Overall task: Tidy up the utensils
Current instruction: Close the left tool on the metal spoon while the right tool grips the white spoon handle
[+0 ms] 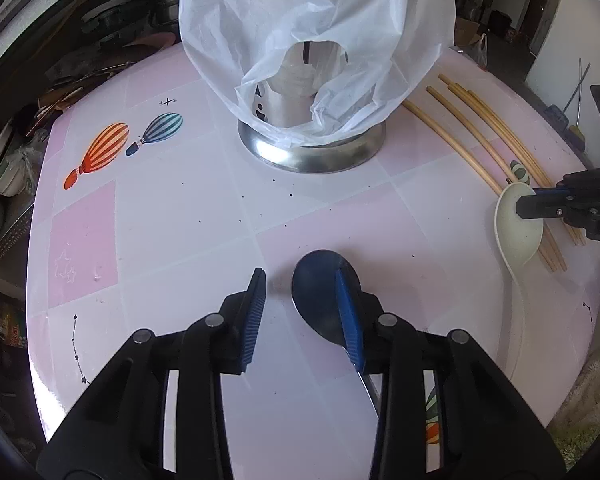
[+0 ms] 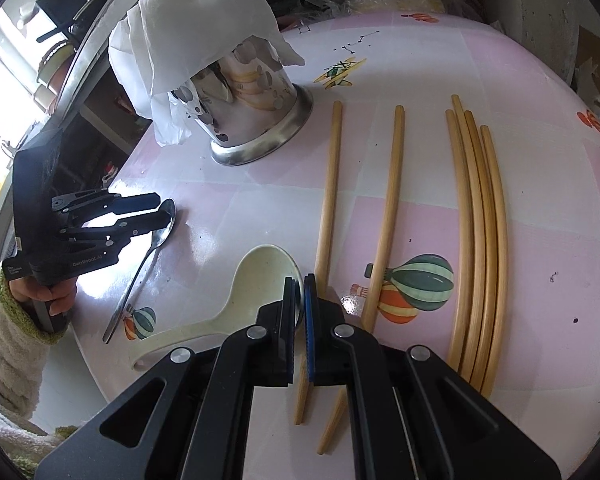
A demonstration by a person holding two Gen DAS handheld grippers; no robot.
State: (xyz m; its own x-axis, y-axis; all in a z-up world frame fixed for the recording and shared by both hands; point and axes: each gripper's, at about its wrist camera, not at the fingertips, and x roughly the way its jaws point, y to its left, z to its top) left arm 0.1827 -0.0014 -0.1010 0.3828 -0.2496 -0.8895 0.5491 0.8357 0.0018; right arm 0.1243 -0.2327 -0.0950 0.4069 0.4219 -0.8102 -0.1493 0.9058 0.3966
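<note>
Pink-and-white checked tablecloth (image 1: 172, 216), printed with striped balloons, is seen covering the table in both wrist views.

Left wrist view: left gripper (image 1: 306, 312) is pointed down at the cloth, jaws parted. The bowl of a metal spoon (image 1: 320, 280) lies flat at the right-hand finger (image 1: 350, 320), whose pad crosses over it; the other finger stands clear of the spoon. No grip is made. At 12 o'clock from the spoon a steel utensil holder (image 1: 312, 148) stands upright, draped with a white plastic bag (image 1: 300, 32).

Right wrist view: right gripper (image 2: 299, 312) is closed on the rim of a cream ladle-type spoon (image 2: 260, 276), pads pressed on either side of the bowl edge. The handle runs off toward 8 o'clock and rests on the cloth. Six bamboo chopsticks (image 2: 472, 240) lie loose on the cloth: two apart near the spoon bowl, four bunched at 3 o'clock. The holder is seen at 11 o'clock, the metal spoon at 9 o'clock under the left gripper, which is held by a hand (image 2: 56, 292) in a fleecy sleeve (image 2: 8, 344).
</note>
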